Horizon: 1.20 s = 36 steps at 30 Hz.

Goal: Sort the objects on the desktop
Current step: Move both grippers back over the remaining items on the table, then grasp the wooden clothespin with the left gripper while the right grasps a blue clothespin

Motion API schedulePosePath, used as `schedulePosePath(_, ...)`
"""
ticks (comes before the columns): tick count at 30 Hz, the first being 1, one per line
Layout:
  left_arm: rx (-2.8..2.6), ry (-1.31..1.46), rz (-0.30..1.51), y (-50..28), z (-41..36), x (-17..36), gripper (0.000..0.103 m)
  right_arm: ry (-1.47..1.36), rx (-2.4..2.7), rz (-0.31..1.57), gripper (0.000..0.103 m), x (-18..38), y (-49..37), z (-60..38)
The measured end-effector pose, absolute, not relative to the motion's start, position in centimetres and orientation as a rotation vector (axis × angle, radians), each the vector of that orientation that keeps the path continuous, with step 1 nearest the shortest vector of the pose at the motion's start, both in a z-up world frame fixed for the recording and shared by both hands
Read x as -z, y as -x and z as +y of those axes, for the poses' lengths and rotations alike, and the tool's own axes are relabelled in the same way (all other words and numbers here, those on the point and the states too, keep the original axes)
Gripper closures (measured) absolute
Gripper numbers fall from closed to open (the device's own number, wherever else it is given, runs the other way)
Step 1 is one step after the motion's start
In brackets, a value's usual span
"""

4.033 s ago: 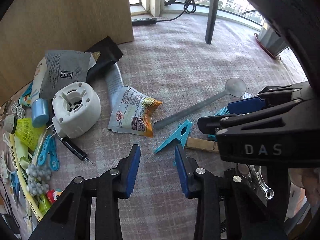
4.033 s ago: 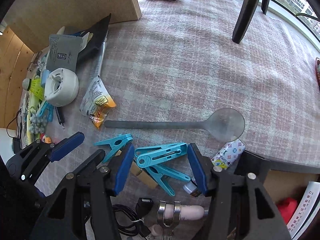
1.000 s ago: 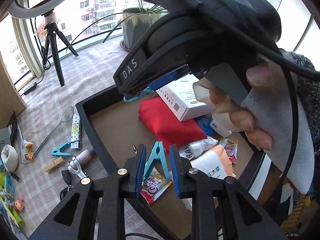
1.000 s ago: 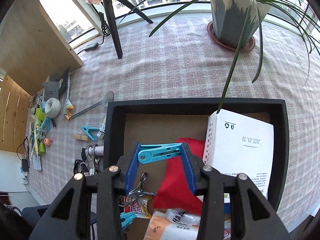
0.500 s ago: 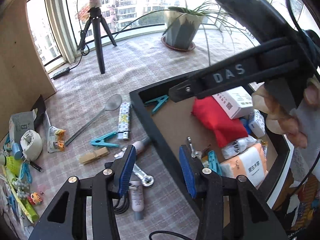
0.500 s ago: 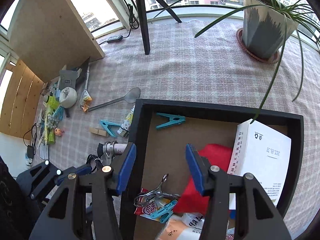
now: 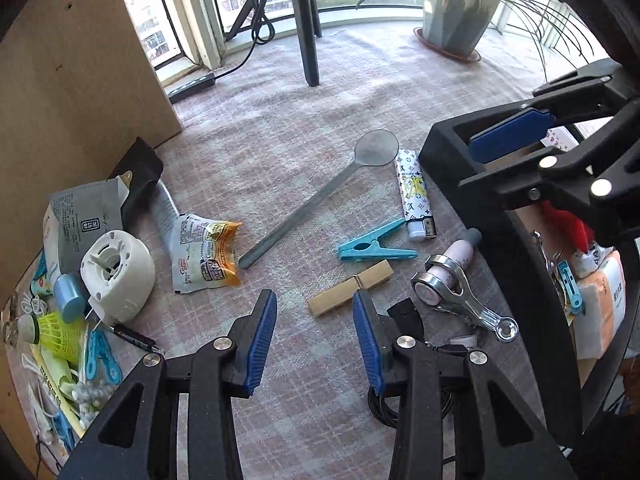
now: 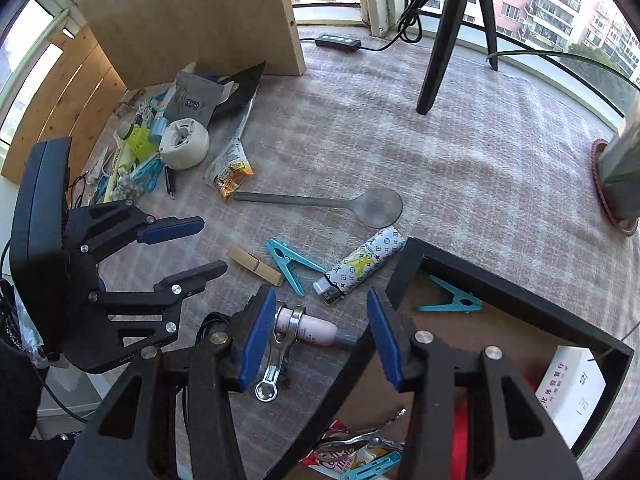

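Left wrist view: left gripper (image 7: 316,320) hangs released and empty, its jaws just narrowing, over one wooden clothespin (image 7: 350,289) lying just beside one blue clothespin (image 7: 374,245). Closing here, I reckon, could nip both pegs or nudge the metal wrench (image 7: 464,298) nearby. One spoon (image 7: 320,196) and one lighter (image 7: 414,198) lie farther off.

Right wrist view: right gripper (image 8: 320,334), also released and closing a little, straddles the pink tube (image 8: 310,330) near the black tray (image 8: 516,286); its right finger might catch the rim. One blue clothespin (image 8: 448,304) lies in the far tray corner.
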<state>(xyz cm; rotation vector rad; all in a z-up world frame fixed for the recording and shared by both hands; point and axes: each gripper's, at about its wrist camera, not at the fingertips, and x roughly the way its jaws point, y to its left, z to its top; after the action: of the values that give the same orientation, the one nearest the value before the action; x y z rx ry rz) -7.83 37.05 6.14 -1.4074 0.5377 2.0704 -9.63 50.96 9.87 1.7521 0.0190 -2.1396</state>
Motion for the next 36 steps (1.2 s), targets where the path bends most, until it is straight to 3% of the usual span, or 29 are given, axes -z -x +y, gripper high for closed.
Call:
schedulePosePath(13,-1.919,1.358,0.722,7.3,40.0,-4.0,0.065,-1.796,2.100,-0.055,0.056,-8.3,11.1,51.6)
schedulePosePath(23,-1.928,1.418,0.626,7.5,38.8,-3.4,0.089,-1.787,2.088,-0.069,0.056,-7.5,11.7,51.2)
schedulePosePath(36,-2.134,1.594,0.355,9.0,33.5,-3.5,0.091,-1.769,2.071,0.117,0.056,-4.7,11.8,46.0)
